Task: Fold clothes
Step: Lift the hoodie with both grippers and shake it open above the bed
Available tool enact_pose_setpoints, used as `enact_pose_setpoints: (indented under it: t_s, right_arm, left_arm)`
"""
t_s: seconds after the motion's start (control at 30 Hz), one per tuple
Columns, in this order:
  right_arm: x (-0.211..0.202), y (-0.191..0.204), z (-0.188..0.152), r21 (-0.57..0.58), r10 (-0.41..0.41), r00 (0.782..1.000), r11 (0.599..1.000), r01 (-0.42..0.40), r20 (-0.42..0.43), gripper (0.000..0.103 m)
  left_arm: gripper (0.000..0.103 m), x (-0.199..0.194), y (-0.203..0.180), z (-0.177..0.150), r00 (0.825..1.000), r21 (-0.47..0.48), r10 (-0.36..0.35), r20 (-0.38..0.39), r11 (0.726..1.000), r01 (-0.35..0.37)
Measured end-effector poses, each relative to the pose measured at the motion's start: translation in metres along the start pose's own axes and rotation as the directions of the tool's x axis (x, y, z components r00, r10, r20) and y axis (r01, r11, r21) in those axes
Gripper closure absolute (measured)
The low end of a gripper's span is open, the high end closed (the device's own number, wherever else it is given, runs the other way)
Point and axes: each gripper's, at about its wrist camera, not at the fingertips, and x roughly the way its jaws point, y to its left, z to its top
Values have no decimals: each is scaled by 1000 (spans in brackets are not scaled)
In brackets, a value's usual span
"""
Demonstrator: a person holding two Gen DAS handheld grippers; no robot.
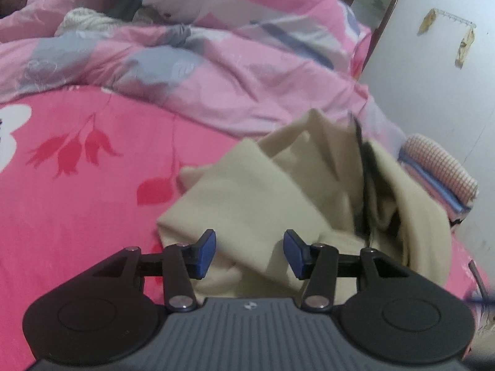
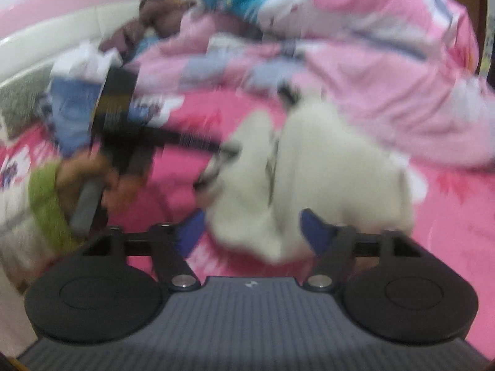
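A bed with a bright pink flowered sheet (image 1: pixel 77 216) filled both views, a rumpled pink quilt (image 1: pixel 216 77) heaped along its far side. On the sheet lay the cream garment (image 1: pixel 247 198), bunched in loose overlapping layers with a dark strip showing in one crease, not yet a flat, squared shape. The left gripper (image 1: pixel 250 253) hovered right over its near edge, its blue-padded fingers apart with cloth showing between them but nothing pinched. The right gripper (image 2: pixel 252 232) also stood with fingers spread, the garment's pale edge (image 2: pixel 309 179) lying between them; that view was heavily blurred, so whether cloth touched the pads could not be told. To do it well, I judged, each gripper should take a single layer at an edge and draw the cloth flat before any crease. A checked pink bundle (image 1: pixel 439 170) sat beyond the garment by the wall
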Motion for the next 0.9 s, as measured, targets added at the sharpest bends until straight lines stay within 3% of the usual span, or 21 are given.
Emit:
enact_pose_setpoints:
  t_s: [0.03,0.1,0.2,0.33,0.47,0.5,0.57,0.6,0.67,0.9]
  right_arm:
    - [1,-2,9,-6,-20,999,1000,21,25,19]
    - [12,-13,32,-13,-61,996,998,63,68,17]
    - [44,-33,64,17,-71,993,997,70,94,7]
    - [111,-85,97,180,-60,998,982,58,2,5]
    - [165,-145,94,442,27,990,896,37,-137,6]
    - [170,-158,81,524,88,984,852,6,-154,9]
    - [164,-168,59,578,132,982,815,-32,-132,32]
    - [152,-163,51,557,125,986,829,-43,-110,35]
    - [128,-154,38,517,118,990,853,-64,-72,50]
    - [43,-119,11,378,26,999,926,-14,-27,68]
  left_arm:
    - [51,0,0,-2,1000,7,4,-7,1000,-4]
    - [50,1,-1,-5,1000,20,11,-22,1000,-11]
    - [48,2,-3,-9,999,40,23,-43,999,-22]
    - [48,-5,-3,-9,998,35,48,-33,998,-47]
    - [47,-13,4,-4,997,8,81,-15,997,-80]
    - [47,-15,6,-3,996,-3,88,-14,996,-88]
    - [47,-17,10,-1,995,-19,96,-18,995,-97]
    - [47,-17,12,-1,995,-25,96,-24,995,-97]
    - [46,-17,15,-1,995,-37,97,-37,995,-98]
    - [43,-25,13,-4,998,-67,35,-51,997,-38]
